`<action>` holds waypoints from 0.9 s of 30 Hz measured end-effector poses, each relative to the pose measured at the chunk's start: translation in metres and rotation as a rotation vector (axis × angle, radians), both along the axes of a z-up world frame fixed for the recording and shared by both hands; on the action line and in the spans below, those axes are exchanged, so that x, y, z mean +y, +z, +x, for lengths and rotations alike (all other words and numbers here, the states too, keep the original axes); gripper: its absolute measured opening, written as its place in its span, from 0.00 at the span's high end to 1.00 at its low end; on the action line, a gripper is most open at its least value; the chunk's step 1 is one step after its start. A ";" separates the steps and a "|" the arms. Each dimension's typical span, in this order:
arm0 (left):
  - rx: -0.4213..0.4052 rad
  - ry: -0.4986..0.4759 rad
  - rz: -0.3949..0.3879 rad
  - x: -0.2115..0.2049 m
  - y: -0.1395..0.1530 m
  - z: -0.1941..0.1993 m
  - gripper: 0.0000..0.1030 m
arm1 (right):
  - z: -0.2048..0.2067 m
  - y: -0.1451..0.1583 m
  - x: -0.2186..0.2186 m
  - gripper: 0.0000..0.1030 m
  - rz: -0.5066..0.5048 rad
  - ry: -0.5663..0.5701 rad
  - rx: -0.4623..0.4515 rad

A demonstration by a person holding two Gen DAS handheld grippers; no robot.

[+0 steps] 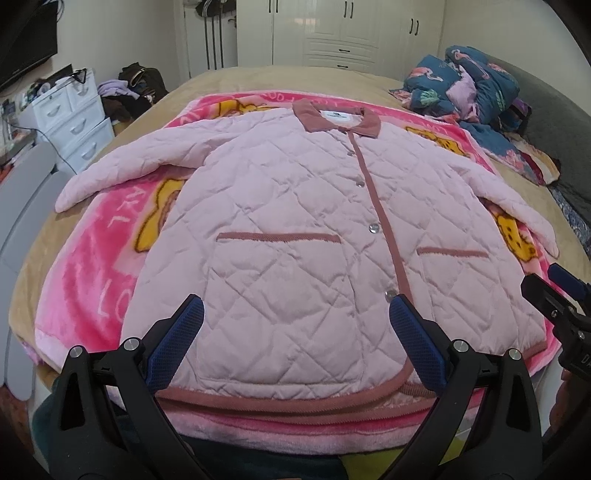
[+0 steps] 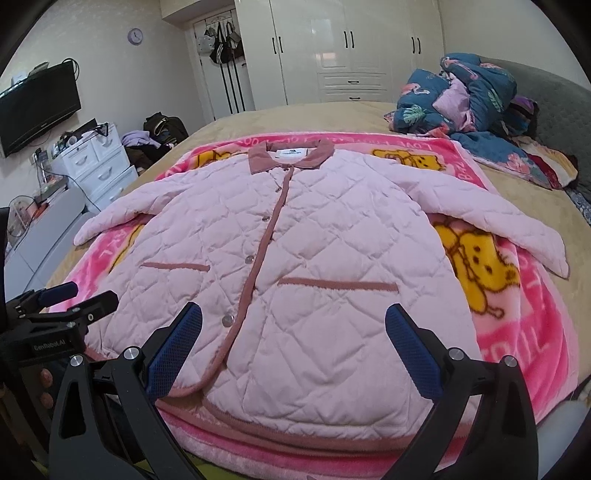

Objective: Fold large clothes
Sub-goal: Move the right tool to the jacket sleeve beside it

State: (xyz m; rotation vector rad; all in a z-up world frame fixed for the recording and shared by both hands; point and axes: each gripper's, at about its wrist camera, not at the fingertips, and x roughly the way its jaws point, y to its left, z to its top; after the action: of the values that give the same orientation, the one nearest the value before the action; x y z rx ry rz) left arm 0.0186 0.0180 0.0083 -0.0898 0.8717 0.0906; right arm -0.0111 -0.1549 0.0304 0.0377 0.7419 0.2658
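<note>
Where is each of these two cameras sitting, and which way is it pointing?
Left wrist view: sits on the left tool, at the bed's foot, looking up the pink quilted jacket toward its collar; its own open fingers show, and the right tool at the right edge.
Right wrist view: sits on the right tool, facing likewise; its open fingers show, plus the left tool and some fingertips at the left edge.
Shared: jacket, pink blanket, wardrobe.

A home bedroom. Wide bed (image 2: 369, 110) under a tan cover, pink cartoon blanket (image 2: 517, 295) on top, rumpled quilt (image 2: 472, 99) by the grey headboard (image 2: 554, 103). White wardrobe (image 2: 332, 48) along the far wall, TV (image 2: 37, 110) mounted left, white drawers (image 2: 99, 166) below, wall clock (image 2: 135, 36), bags (image 2: 221, 44) hung on the door.
</note>
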 end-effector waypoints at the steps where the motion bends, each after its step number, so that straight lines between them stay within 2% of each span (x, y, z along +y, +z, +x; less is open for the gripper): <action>1: 0.001 0.007 0.000 0.002 0.001 0.002 0.09 | 0.003 0.000 -0.001 0.04 0.001 -0.001 0.001; 12: 0.028 0.035 -0.013 0.011 0.006 0.032 0.09 | 0.040 0.004 0.004 0.04 0.027 0.019 0.009; 27: 0.019 0.009 -0.005 0.001 0.025 0.090 0.09 | 0.110 0.010 -0.003 0.04 0.072 0.004 0.024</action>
State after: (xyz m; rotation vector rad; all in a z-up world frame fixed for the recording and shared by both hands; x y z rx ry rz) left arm 0.1088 0.0195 0.0336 -0.0981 0.8902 0.0976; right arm 0.0986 -0.1581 0.0403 0.1083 0.7562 0.2963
